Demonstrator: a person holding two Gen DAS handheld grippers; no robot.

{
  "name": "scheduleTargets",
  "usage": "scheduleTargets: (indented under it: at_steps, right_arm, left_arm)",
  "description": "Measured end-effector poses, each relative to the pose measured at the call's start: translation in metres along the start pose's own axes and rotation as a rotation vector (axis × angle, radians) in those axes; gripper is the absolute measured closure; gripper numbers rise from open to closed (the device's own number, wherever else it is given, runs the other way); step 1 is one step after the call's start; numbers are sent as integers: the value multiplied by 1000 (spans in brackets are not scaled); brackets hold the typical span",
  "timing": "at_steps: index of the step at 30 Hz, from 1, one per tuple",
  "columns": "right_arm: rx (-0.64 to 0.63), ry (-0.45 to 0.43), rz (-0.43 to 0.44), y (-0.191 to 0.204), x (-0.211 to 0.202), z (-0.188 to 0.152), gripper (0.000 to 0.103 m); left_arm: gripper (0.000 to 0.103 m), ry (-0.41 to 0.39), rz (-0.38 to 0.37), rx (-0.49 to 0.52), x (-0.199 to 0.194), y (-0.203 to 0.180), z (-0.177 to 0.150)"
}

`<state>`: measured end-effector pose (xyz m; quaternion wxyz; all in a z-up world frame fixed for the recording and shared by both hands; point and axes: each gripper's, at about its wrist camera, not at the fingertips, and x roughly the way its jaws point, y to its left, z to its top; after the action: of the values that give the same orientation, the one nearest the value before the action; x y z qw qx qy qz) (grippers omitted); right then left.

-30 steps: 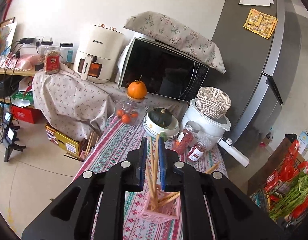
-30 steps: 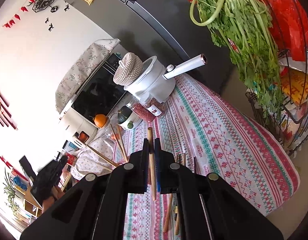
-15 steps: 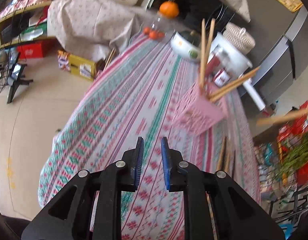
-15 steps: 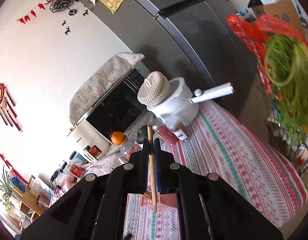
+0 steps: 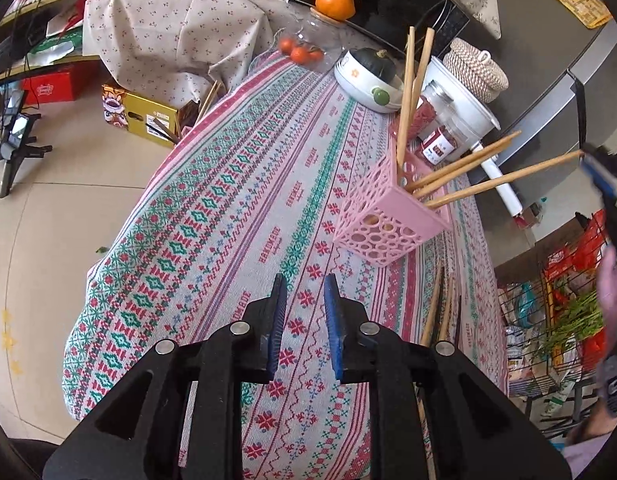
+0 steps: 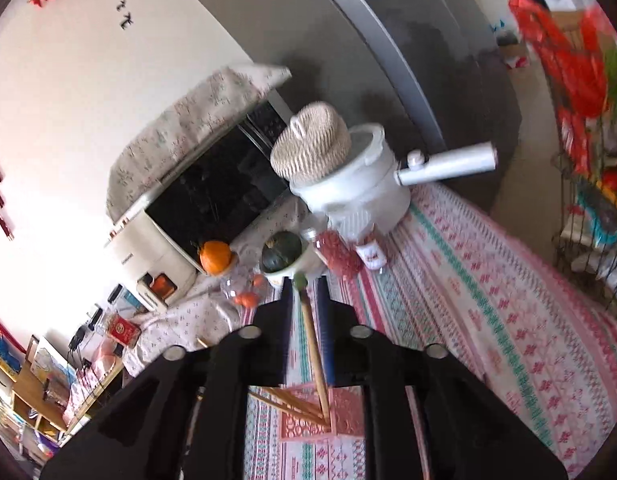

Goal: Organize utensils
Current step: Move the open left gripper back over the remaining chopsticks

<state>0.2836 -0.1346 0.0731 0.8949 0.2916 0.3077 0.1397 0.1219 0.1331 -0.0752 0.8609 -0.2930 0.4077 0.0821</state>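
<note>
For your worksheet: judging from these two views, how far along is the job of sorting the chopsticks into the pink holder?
Done: four chopsticks stand in the pink holder. In hand: the right hand-held gripper is opening around a fifth chopstick whose lower end is already in the holder. Left: loose chopsticks lie on the tablecloth beside the empty left hand-held gripper.

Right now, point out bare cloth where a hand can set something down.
Bare tablecloth runs from the left gripper to the table's left edge and up toward the white bowl. Crowded: the pink holder, loose chopsticks beside it, and jars behind.
</note>
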Motion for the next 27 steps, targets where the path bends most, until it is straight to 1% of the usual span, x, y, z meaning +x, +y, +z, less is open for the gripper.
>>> scheduleTargets:
  at_steps: [1, 3, 4, 5, 6, 7, 8, 9, 11, 12, 14, 16, 21, 22, 24, 27]
  right_arm:
    - [15, 27, 9, -6, 5, -5, 65]
    - [15, 32, 2, -15, 3, -11, 62]
    - [-2, 32, -12, -19, -1, -15, 57]
    - [-17, 30, -23, -22, -5, -17, 48]
    - [-27, 27, -32, -25, -9, -18, 43]
    - [-45, 20, -48, -29, -15, -21, 34]
    - [-63, 16, -65, -33, -20, -24, 28]
    - [-75, 16, -78, -36, -23, -26, 27]
    - [-108, 29, -117, -46, -28, -34, 20]
    - [-119, 41, -135, -51, -30, -38, 18]
    - [-135, 65, -167, -59, -30, -45, 16]
    - [-150, 95, -200, -69, -28, -54, 14]
    - [-167, 174, -237, -84, -22, -73, 14]
    - [-178, 194, -240, -87, -21, -77, 13]
    - [-207, 222, -247, -90, -19, -85, 11]
    - [-241, 235, -267, -95, -22, -94, 9]
  left_arm:
    - [85, -7, -4, 0, -2, 0, 1]
    - [82, -22, -17, 5, -5, -2, 1]
    - [80, -25, -24, 12, -5, -3, 1]
    - [77, -26, -26, 17, -6, -4, 0]
    - [76, -28, -26, 26, -6, -7, -1]
    - [74, -31, -22, 36, -5, -9, -1]
    - [70, -38, -17, 46, -5, -12, -3]
    - [68, -41, -15, 51, -5, -13, -3]
    - [57, -56, -8, 61, -5, -17, -5]
    - [54, -62, -7, 62, -5, -17, -5]
    - [43, -78, -3, 64, -6, -19, -7]
    - [36, -89, 2, 70, -6, -21, -9]
    - [21, -109, 10, 87, -5, -27, -13]
    - [15, -112, 11, 88, -4, -28, -14]
    - [13, -114, 17, 96, -3, -29, -15]
    - [11, -106, 35, 108, 2, -32, -19]
